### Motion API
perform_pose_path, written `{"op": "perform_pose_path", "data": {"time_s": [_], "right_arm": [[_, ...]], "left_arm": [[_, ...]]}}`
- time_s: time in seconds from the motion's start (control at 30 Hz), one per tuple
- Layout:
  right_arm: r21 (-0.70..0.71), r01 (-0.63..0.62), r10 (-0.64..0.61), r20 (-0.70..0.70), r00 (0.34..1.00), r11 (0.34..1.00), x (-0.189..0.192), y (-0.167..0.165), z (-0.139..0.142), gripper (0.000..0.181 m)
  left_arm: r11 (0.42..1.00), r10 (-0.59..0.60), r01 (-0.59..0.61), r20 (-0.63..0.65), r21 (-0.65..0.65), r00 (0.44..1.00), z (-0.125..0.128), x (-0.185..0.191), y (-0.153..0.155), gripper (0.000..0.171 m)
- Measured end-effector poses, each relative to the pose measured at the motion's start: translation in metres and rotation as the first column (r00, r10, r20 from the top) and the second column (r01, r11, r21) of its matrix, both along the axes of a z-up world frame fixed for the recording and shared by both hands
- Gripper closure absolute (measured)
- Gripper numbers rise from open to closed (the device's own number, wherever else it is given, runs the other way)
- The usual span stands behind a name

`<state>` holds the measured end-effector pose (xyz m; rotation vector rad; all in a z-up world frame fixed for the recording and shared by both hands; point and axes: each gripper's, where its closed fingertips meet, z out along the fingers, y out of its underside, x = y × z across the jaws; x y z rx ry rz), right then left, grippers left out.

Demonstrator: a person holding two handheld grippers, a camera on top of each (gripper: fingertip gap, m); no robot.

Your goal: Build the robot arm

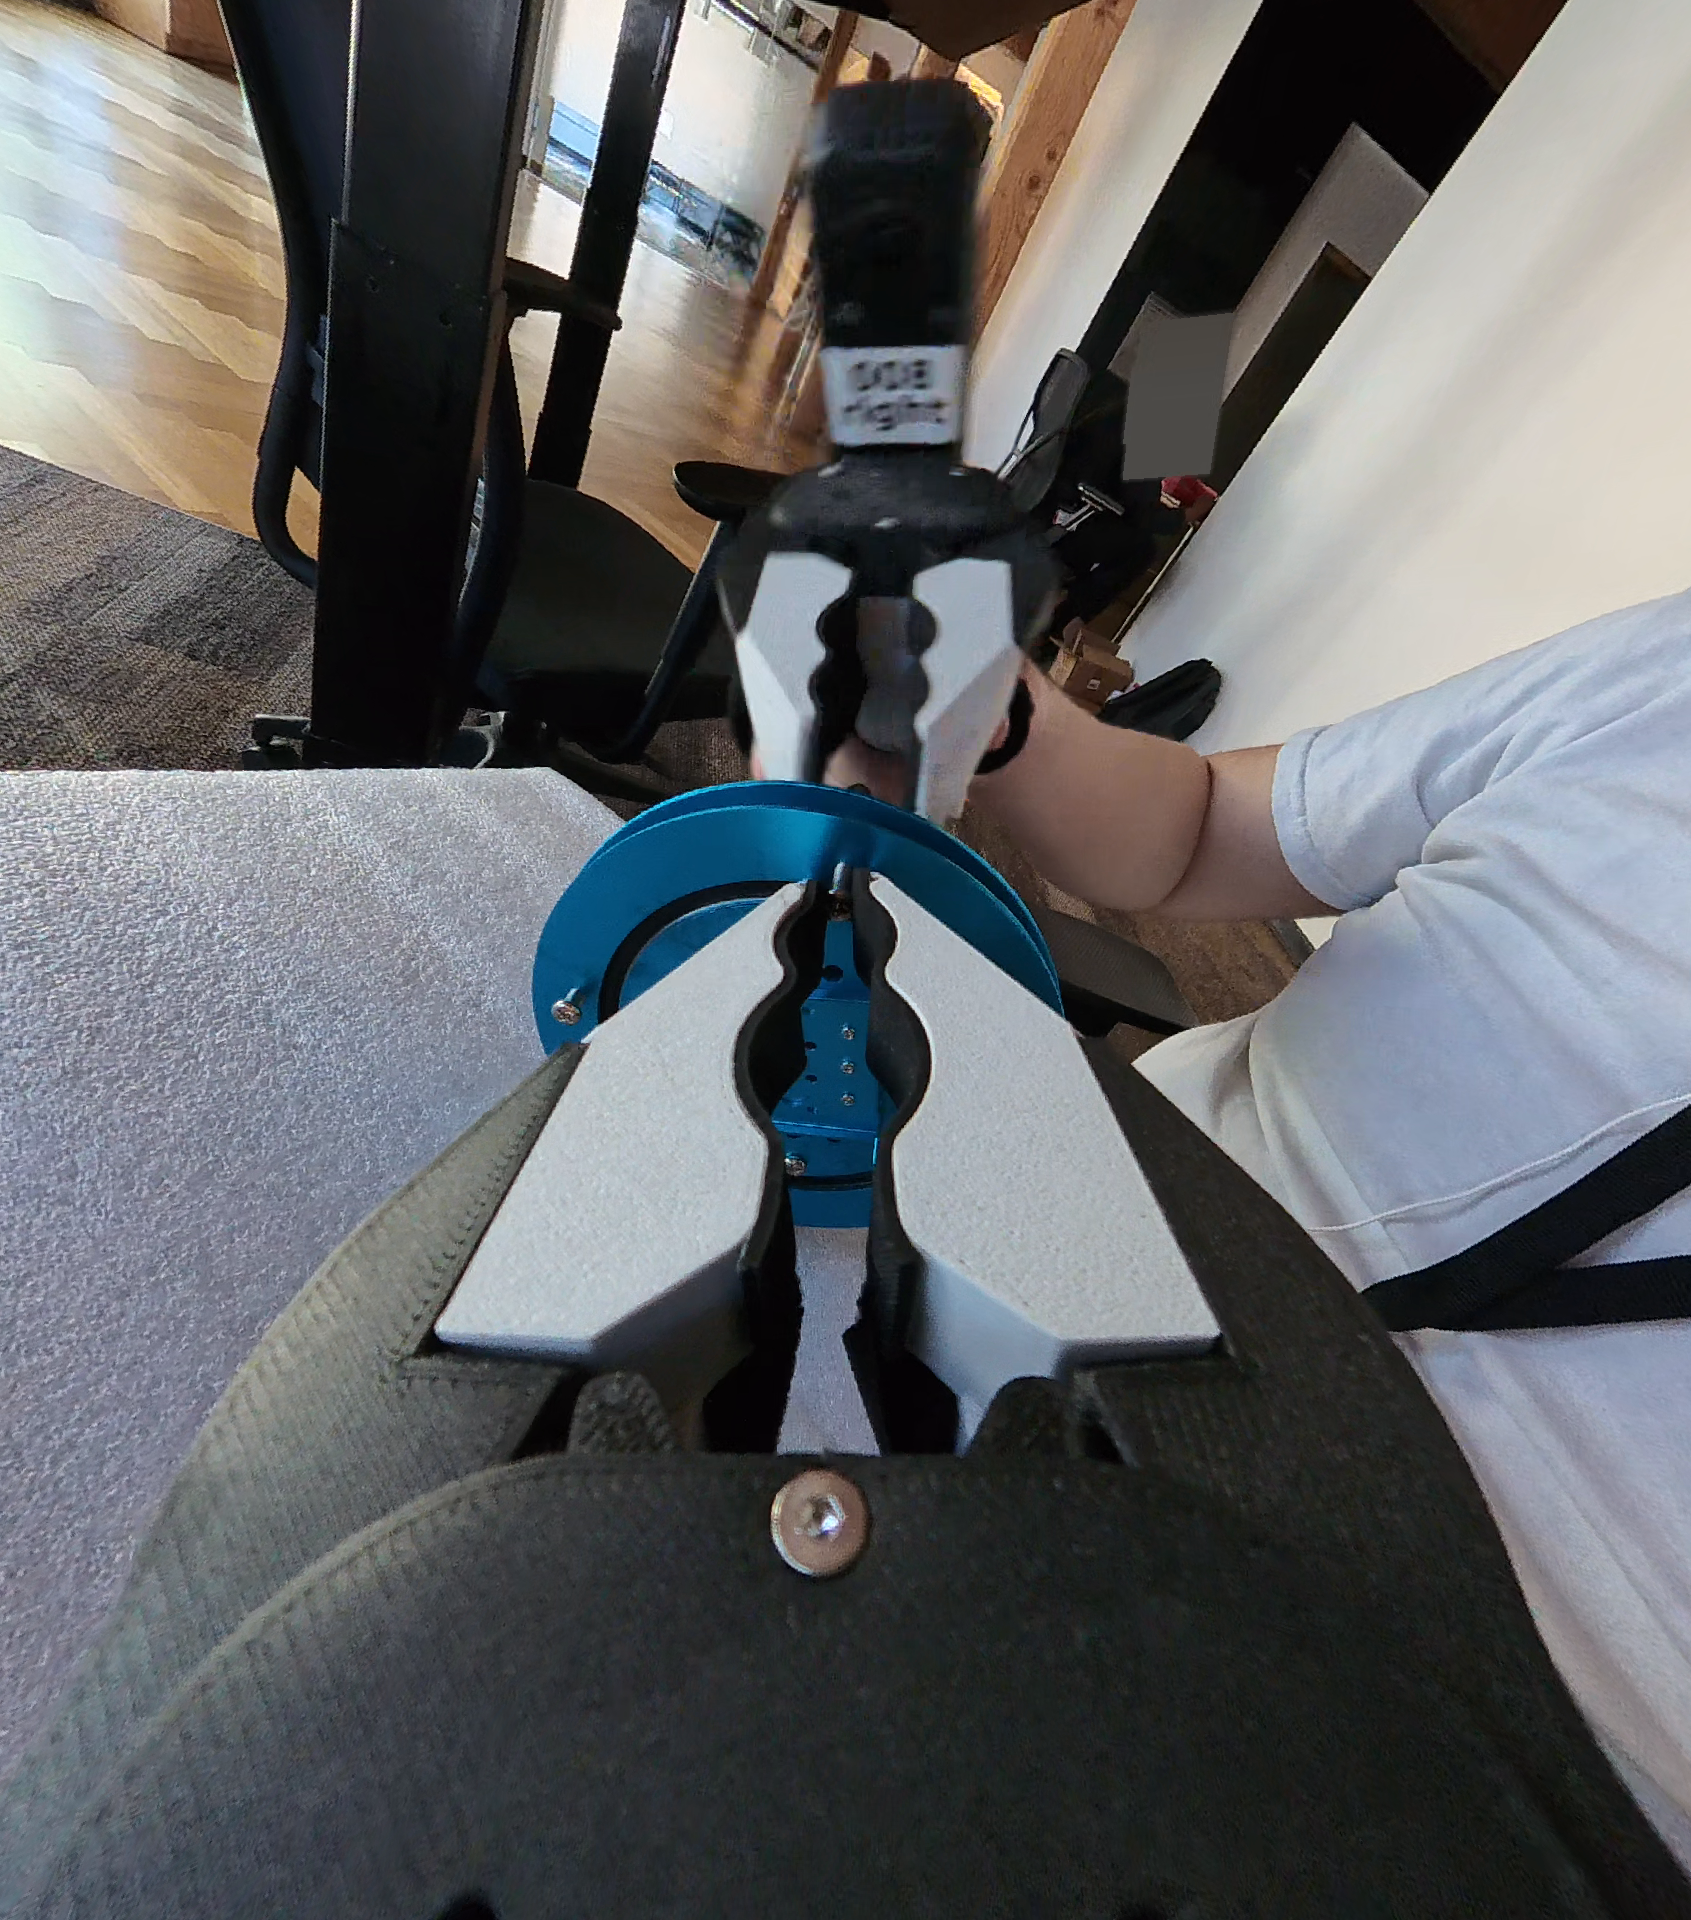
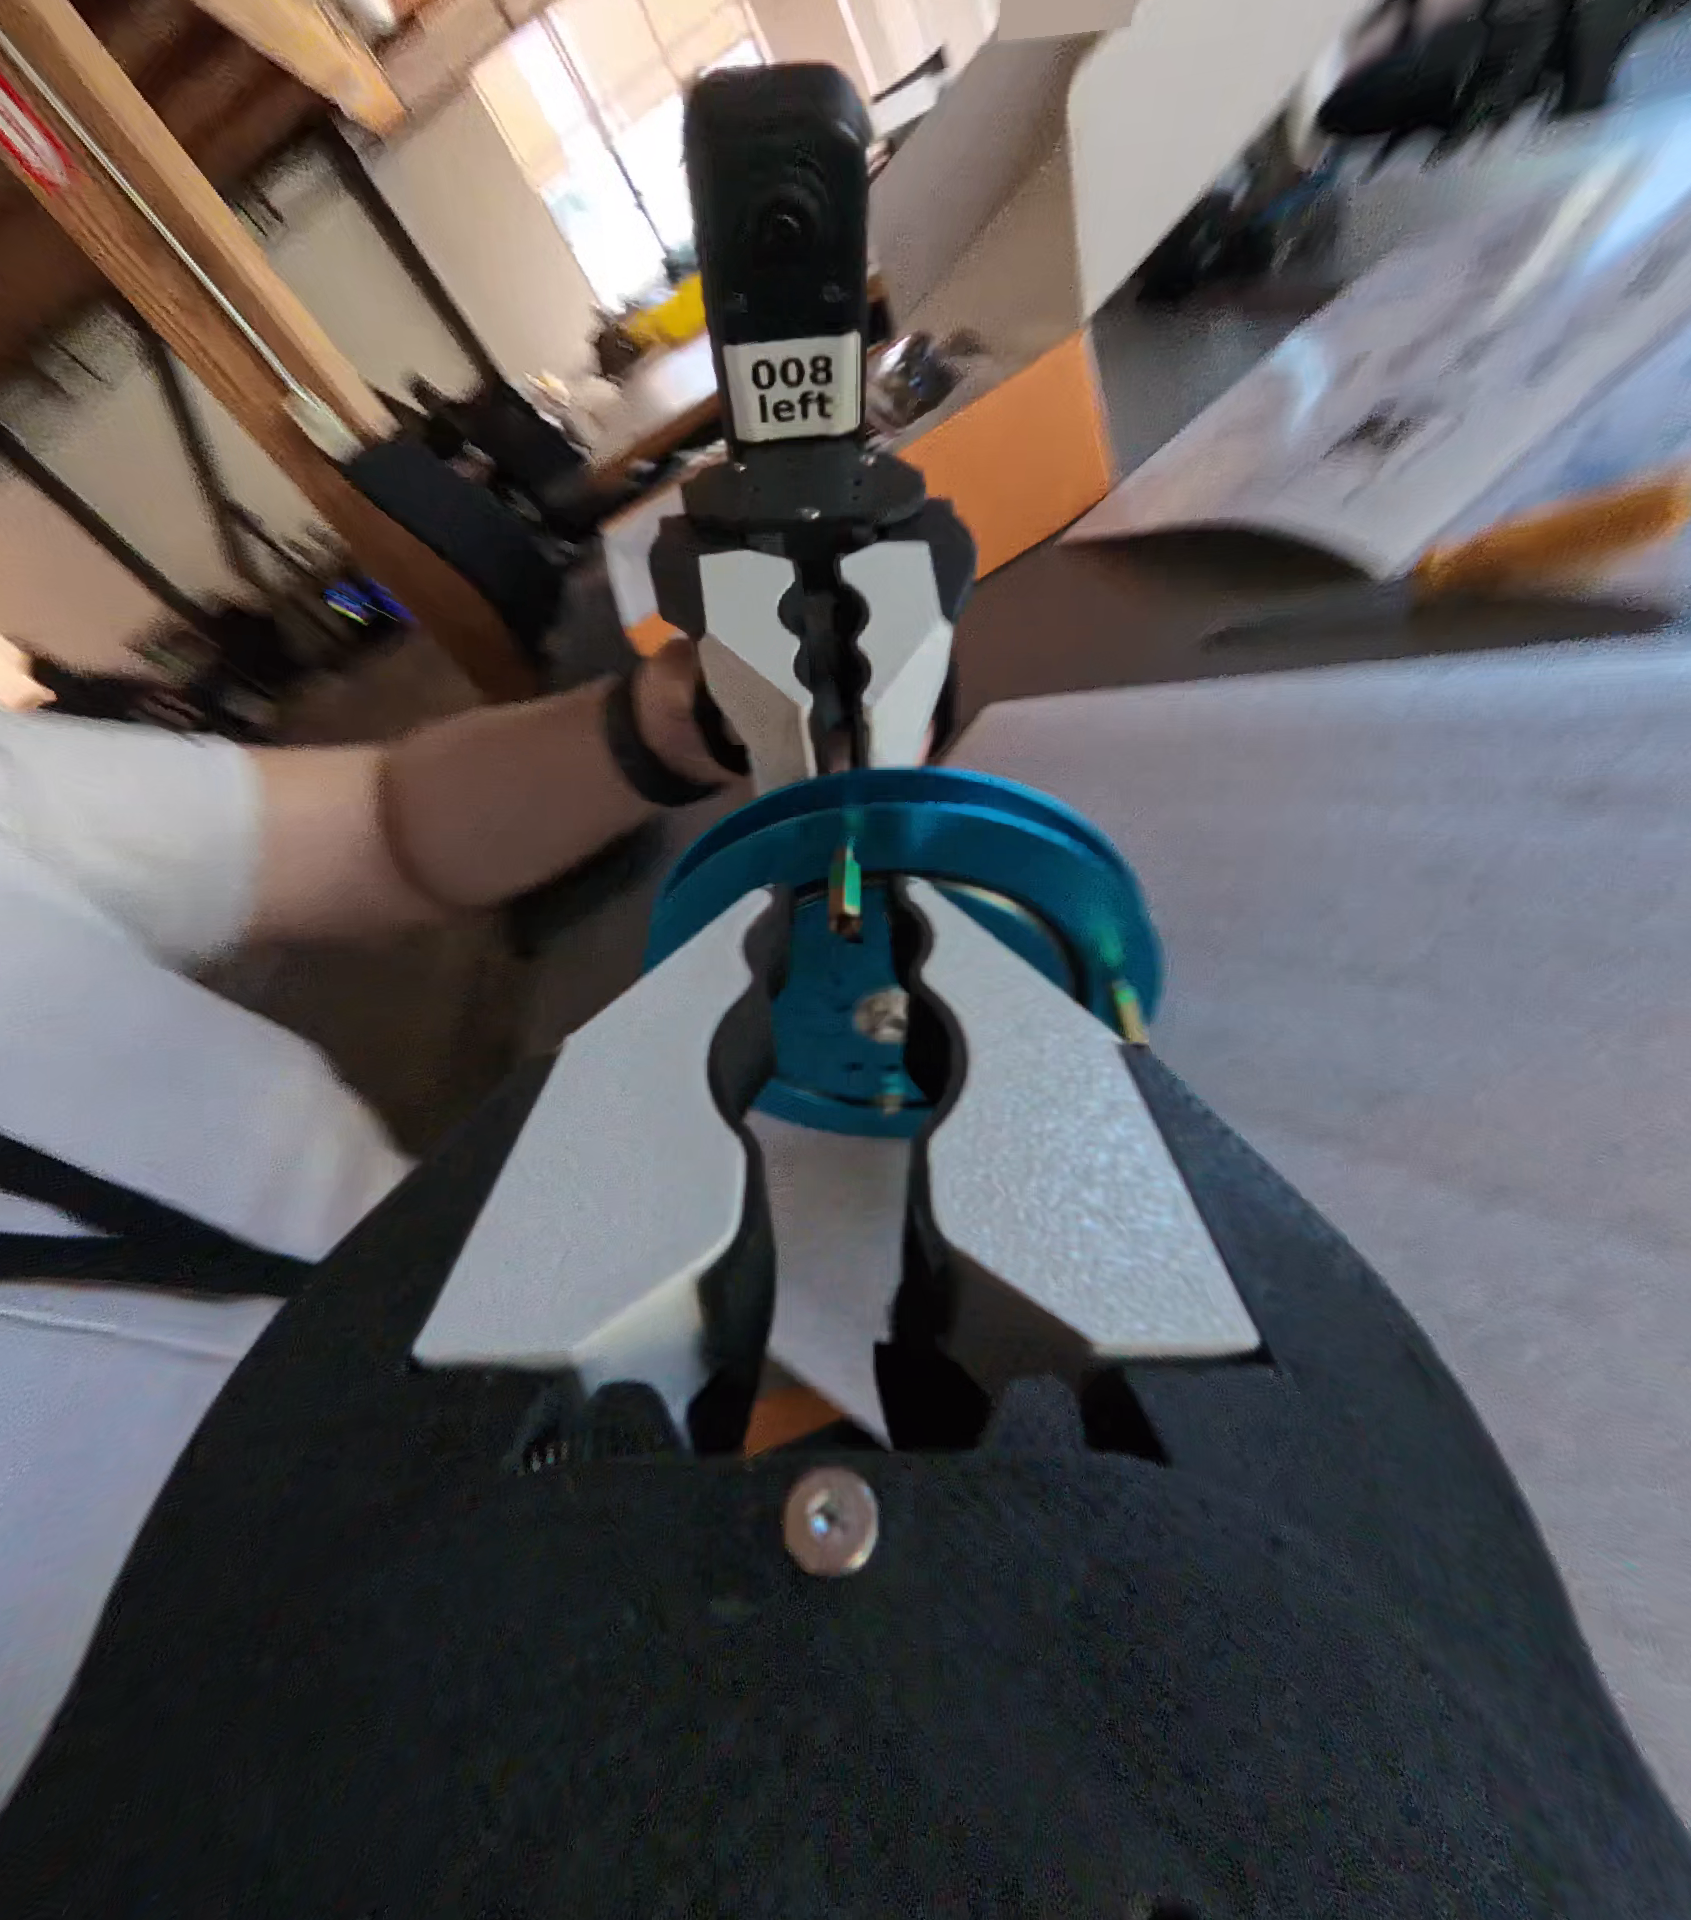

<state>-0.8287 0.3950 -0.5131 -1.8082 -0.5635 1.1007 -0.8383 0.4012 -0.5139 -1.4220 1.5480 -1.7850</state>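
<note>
On the pale grey foam sheet [image 1: 197, 1039] that covers the work surface stands a blue metal wheel assembly [image 1: 602, 935], two round flanges joined by small brass standoffs [image 2: 846, 883] and a perforated blue hub. It stands on edge near the person's side of the sheet, between the two grippers, which face one another across it.

The left gripper [image 1: 839, 894] has its white fingers drawn almost together, the tips meeting at a small screw or post on the upper rim of the wheel; it appears to pinch that part, though the contact is too small to tell surely. The right gripper [image 2: 888, 904] likewise has its fingers nearly closed, with the tips reaching into the gap between the flanges, beside a brass standoff; whether it truly grips anything cannot be told.

No containers with visible contents lie on the sheet; an orange and white box [image 2: 1017, 436] stands far off, its contents hidden.

A person in a white shirt [image 1: 1547, 1143] with a black strap sits to one side. Beyond lie grey carpet [image 1: 72, 623], wooden flooring [image 1: 41, 208], a black desk leg [image 1: 405, 416], wooden posts and white walls. An open booklet [image 2: 1443, 343] lies blurred at the far right.
</note>
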Motion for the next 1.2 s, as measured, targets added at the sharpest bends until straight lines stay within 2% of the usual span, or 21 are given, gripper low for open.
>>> {"op": "perform_pose_path", "data": {"time_s": [0.03,0.1,0.17,0.2,0.27,0.37,0.47,0.57,0.7,0.73,0.77,0.8,0.83,0.9,0.97,1.0,1.07,1.13,1.2], "right_arm": [[0.152,0.030,-0.047,0.106,0.993,0.988,0.002,0.002,0.004,0.158],[0.411,0.007,-0.148,0.311,0.939,0.912,0.002,0.000,0.009,0.170],[0.495,-0.072,-0.203,0.479,0.854,0.866,-0.001,-0.001,0.003,0.172],[0.513,-0.102,-0.215,0.521,0.826,0.852,-0.004,-0.002,0.002,0.168],[0.552,-0.097,-0.285,0.564,0.775,0.828,-0.001,0.003,0.005,0.179],[0.573,-0.136,-0.347,0.650,0.677,0.808,0.002,0.006,0.004,0.176],[0.578,-0.191,-0.404,0.735,0.544,0.793,0.004,0.008,0.001,0.173],[0.554,-0.215,-0.434,0.795,0.423,0.804,0.008,0.010,-0.004,0.174],[0.539,-0.209,-0.469,0.829,0.306,0.816,0.009,0.011,-0.006,0.176],[0.523,-0.202,-0.458,0.839,0.294,0.828,0.009,0.011,-0.006,0.176],[0.494,-0.180,-0.429,0.850,0.306,0.851,0.009,0.010,-0.007,0.176],[0.448,-0.146,-0.379,0.859,0.346,0.882,0.009,0.009,-0.008,0.176],[0.382,-0.104,-0.309,0.856,0.415,0.919,0.008,0.008,-0.008,0.177],[0.173,-0.020,-0.128,0.795,0.594,0.985,0.006,0.006,-0.010,0.177],[-0.098,-0.017,0.077,0.650,0.756,0.995,0.005,0.001,-0.012,0.176],[-0.239,-0.044,0.172,0.548,0.819,0.970,0.004,-0.003,-0.012,0.176],[-0.463,-0.140,0.307,0.310,0.900,0.875,0.002,-0.010,-0.011,0.177],[-0.604,-0.240,0.351,0.071,0.933,0.760,0.001,-0.014,-0.009,0.177],[-0.659,-0.346,0.349,-0.133,0.928,0.668,-0.001,-0.015,-0.006,0.176]], "left_arm": [[1.000,0.000,0.000,0.000,-0.003,1.000,0.000,0.000,0.000,0.168],[1.000,0.003,-0.003,-0.001,-0.005,1.000,0.000,0.000,0.001,0.168],[1.000,0.002,-0.002,-0.001,-0.010,1.000,0.000,0.000,0.001,0.168],[1.000,0.005,-0.005,-0.001,-0.011,1.000,0.000,0.000,0.002,0.168],[1.000,0.003,-0.003,-0.003,-0.012,1.000,0.000,0.000,0.002,0.168],[1.000,0.010,-0.010,-0.007,-0.009,1.000,-0.001,0.001,0.002,0.168],[1.000,0.013,-0.013,-0.007,-0.012,1.000,-0.001,0.002,0.003,0.168],[1.000,0.013,-0.014,-0.009,-0.011,1.000,0.000,0.002,0.003,0.168],[1.000,0.021,-0.021,-0.009,-0.004,1.000,0.000,0.002,0.003,0.168],[1.000,0.019,-0.019,-0.008,0.003,1.000,0.000,0.002,0.003,0.168],[1.000,0.020,-0.020,-0.006,0.014,1.000,0.000,0.002,0.002,0.168],[1.000,0.021,-0.021,-0.005,0.022,1.000,0.000,0.002,0.002,0.168],[1.000,0.019,-0.019,-0.005,0.025,1.000,0.000,0.002,0.001,0.168],[1.000,0.015,-0.015,-0.004,0.026,1.000,0.001,0.002,0.001,0.168],[1.000,0.004,-0.004,-0.002,0.026,1.000,0.001,0.003,-0.001,0.168],[1.000,-0.004,0.004,-0.001,0.025,1.000,0.001,0.003,-0.003,0.169],[0.999,-0.016,0.016,-0.001,0.029,1.000,0.001,0.005,-0.007,0.168],[0.999,-0.020,0.020,-0.003,0.040,1.000,0.000,0.005,-0.008,0.168],[0.999,-0.024,0.024,-0.003,0.044,1.000,0.001,0.004,-0.008,0.168]]}}
